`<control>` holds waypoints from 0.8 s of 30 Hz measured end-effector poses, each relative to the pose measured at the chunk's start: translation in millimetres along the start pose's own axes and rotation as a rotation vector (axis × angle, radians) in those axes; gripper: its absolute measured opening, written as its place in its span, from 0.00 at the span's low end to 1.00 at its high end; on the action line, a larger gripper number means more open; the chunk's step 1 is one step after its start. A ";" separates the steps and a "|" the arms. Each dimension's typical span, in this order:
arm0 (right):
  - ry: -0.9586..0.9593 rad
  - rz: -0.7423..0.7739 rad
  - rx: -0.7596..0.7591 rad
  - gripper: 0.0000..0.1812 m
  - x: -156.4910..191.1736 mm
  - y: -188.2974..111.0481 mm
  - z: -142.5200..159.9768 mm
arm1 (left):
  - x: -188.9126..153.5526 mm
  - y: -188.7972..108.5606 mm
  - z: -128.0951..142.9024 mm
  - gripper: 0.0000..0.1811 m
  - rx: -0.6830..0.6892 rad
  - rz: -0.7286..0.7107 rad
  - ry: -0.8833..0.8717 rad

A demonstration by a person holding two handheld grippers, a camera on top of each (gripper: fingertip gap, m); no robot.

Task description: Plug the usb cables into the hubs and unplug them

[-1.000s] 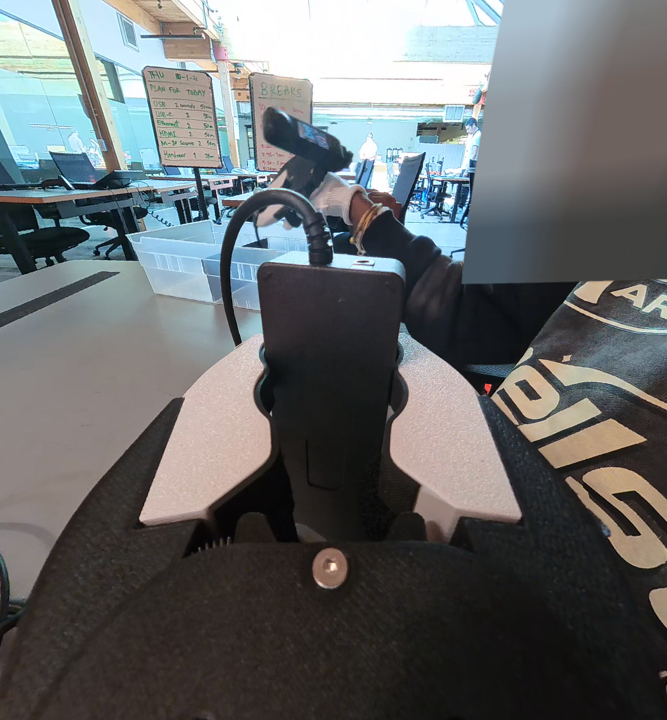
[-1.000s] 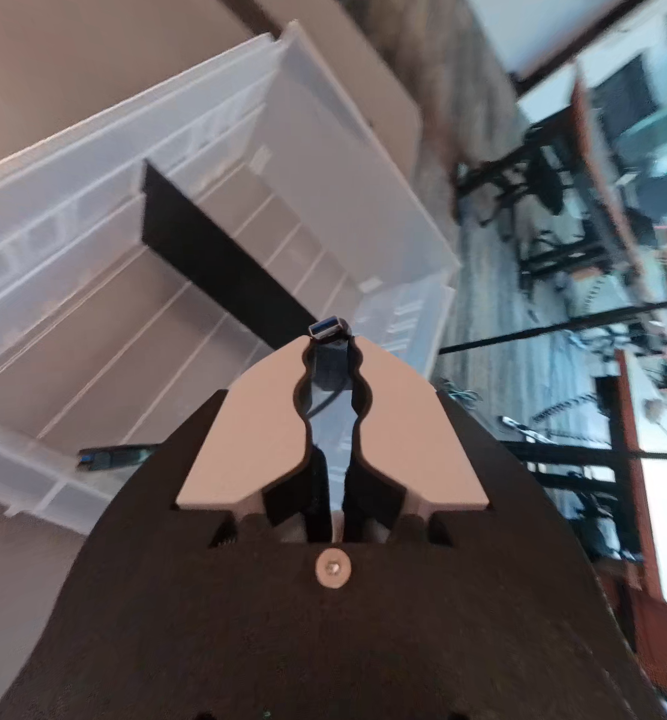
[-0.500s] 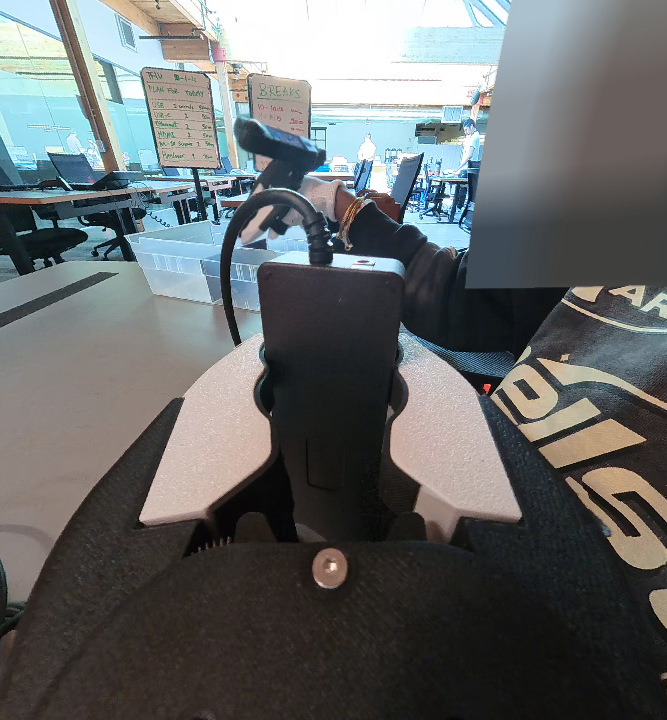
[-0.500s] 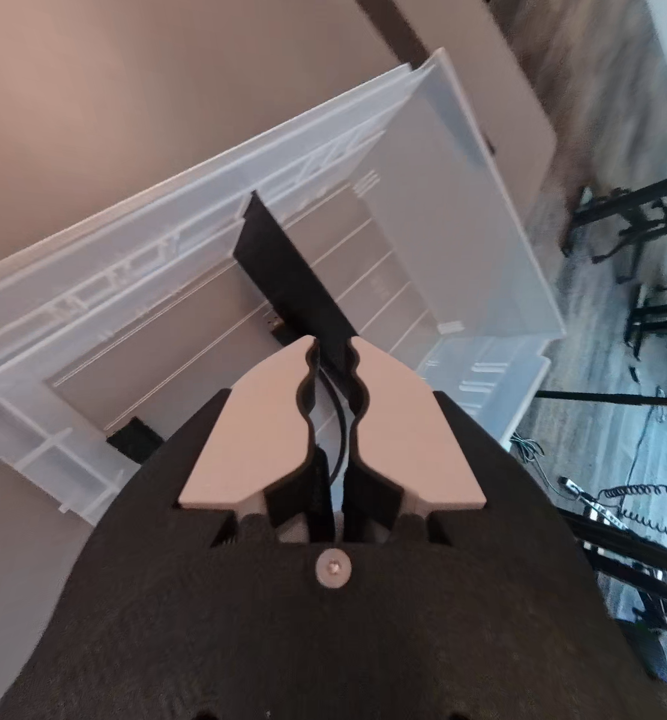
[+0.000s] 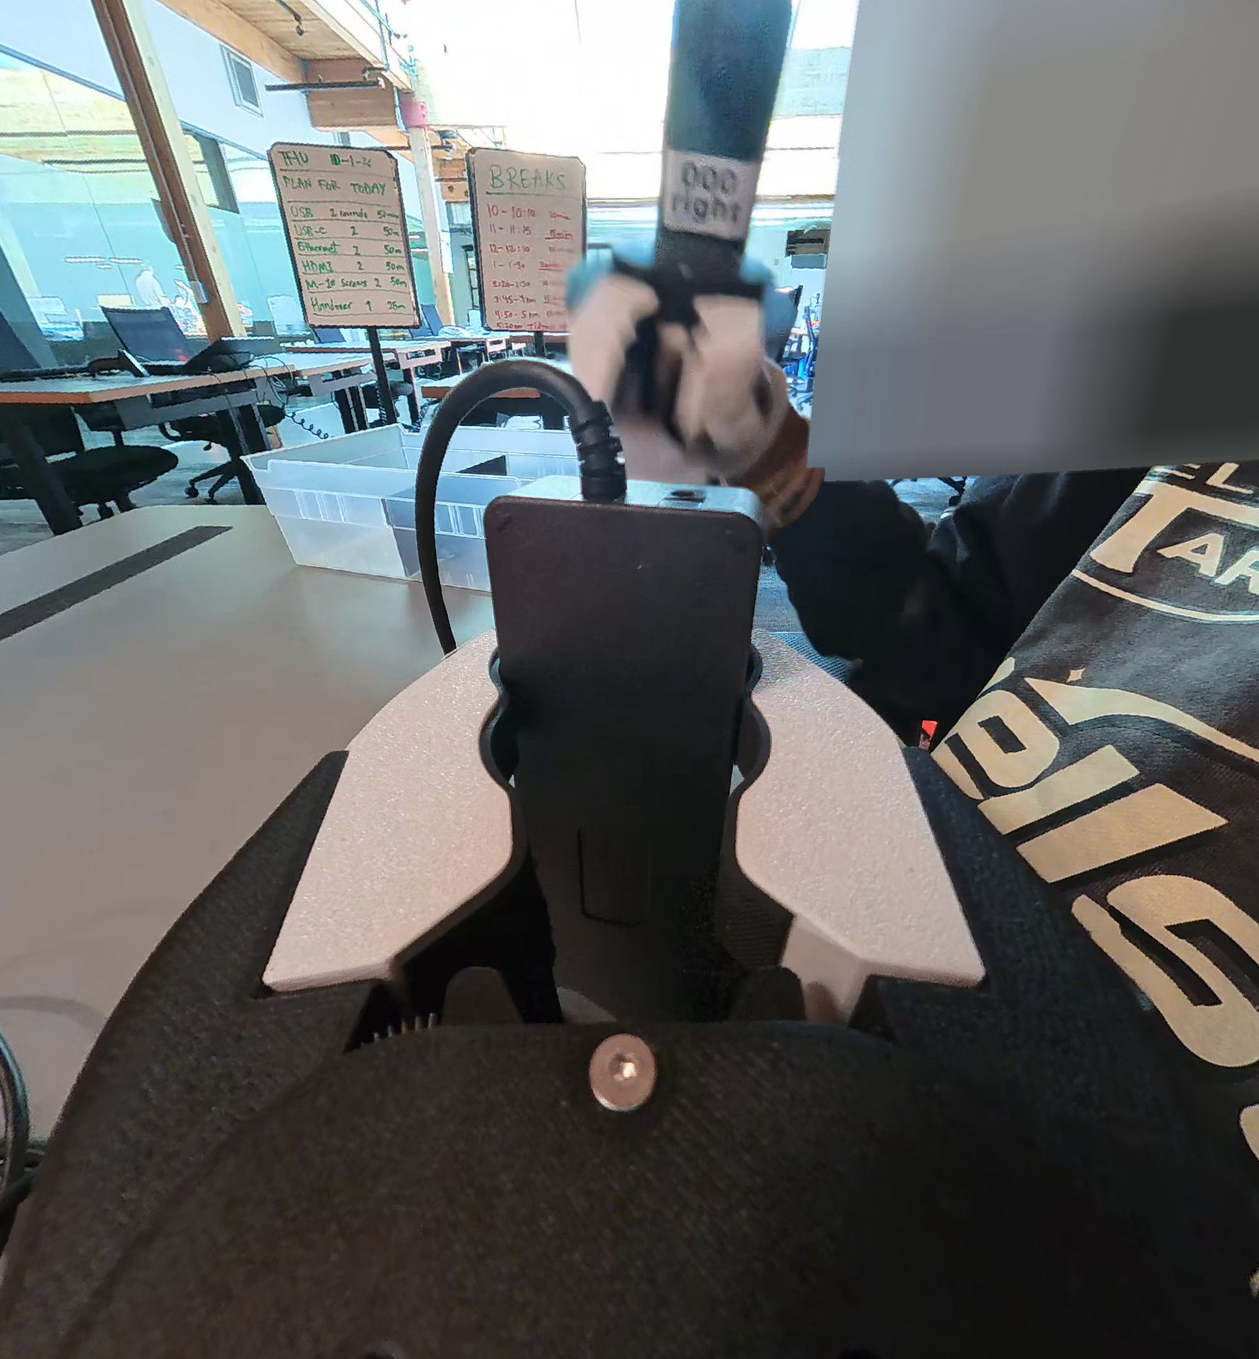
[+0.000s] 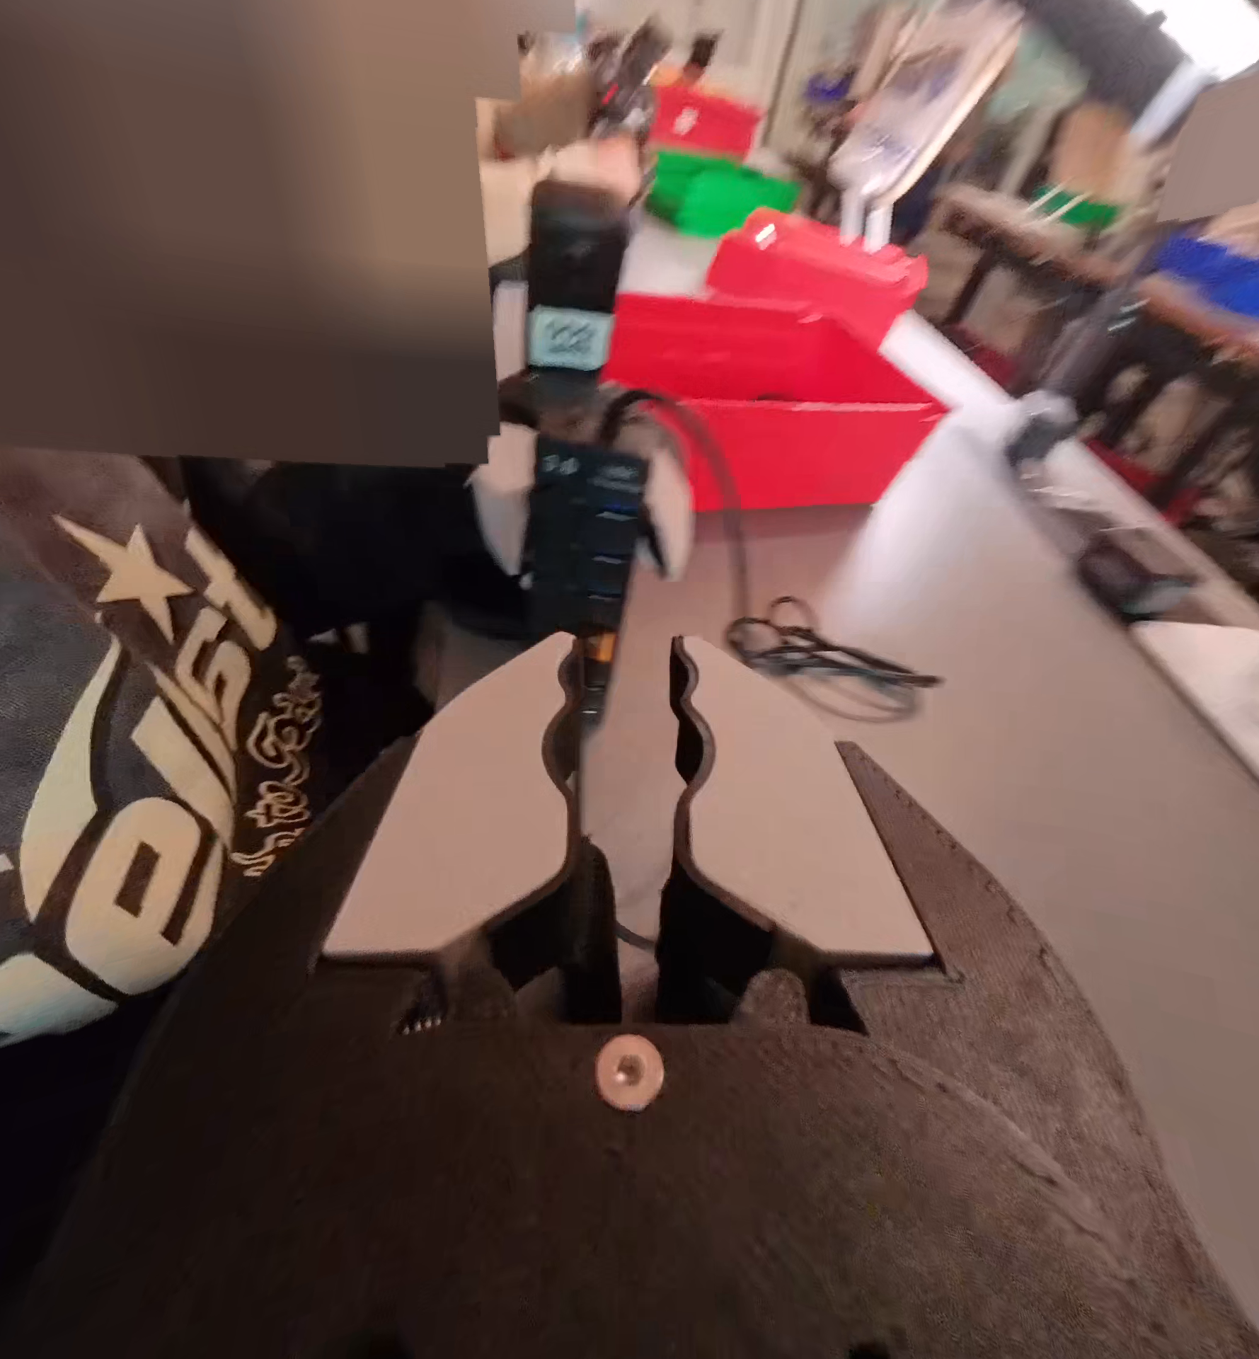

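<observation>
My left gripper (image 5: 622, 654) is shut on a black USB hub (image 5: 622, 662) and holds it upright above the table. The hub's own black cable (image 5: 435, 471) loops out of its top. In the right wrist view the same hub (image 6: 586, 529) shows its ports, between the left gripper's white fingers (image 6: 500, 507). My right gripper (image 6: 622, 647) points at the hub's lower end with its jaws apart. A USB plug (image 6: 597, 658) sits just ahead of its tips, and its thin cable (image 6: 580, 779) runs back along one finger. I cannot tell whether the plug is seated.
A clear plastic bin (image 5: 332, 471) stands on the grey table (image 5: 133, 735) behind the hub. Red bins (image 6: 758, 412) and a green one (image 6: 714, 191) stand farther off. A loose cable bundle (image 6: 817, 654) lies on the table. The person's dark printed shirt (image 5: 1163, 735) is close on one side. The gap from one gripper's tips to the other's is roughly 8 cm.
My right gripper has swung away from the clear bin and now faces the hub. Its jaws have gone from shut to apart. The left gripper and hub have not moved.
</observation>
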State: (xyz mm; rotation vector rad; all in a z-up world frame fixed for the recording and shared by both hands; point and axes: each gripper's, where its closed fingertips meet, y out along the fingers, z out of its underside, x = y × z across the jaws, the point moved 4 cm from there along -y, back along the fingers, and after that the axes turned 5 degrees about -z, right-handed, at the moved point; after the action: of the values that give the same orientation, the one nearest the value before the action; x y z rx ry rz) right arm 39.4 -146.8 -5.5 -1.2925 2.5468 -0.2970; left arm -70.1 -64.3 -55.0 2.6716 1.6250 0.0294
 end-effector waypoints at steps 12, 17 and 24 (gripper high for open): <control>0.076 0.014 0.267 0.11 10.8 108.2 53.8 | -6.9 0.1 0.8 0.32 -0.004 0.024 0.044; 0.083 -0.008 0.255 0.09 11.5 109.5 56.1 | -10.5 10.9 25.4 0.36 0.197 0.015 0.094; 0.101 -0.012 0.274 0.09 -3.2 82.7 63.5 | 2.3 -4.5 25.7 0.36 0.224 -0.077 0.074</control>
State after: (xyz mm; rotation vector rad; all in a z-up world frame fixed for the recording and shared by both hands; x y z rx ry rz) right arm -0.5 -99.9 -89.7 -1.2151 2.4712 -0.7033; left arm -72.4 -60.2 -80.8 2.7960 1.8559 -0.0589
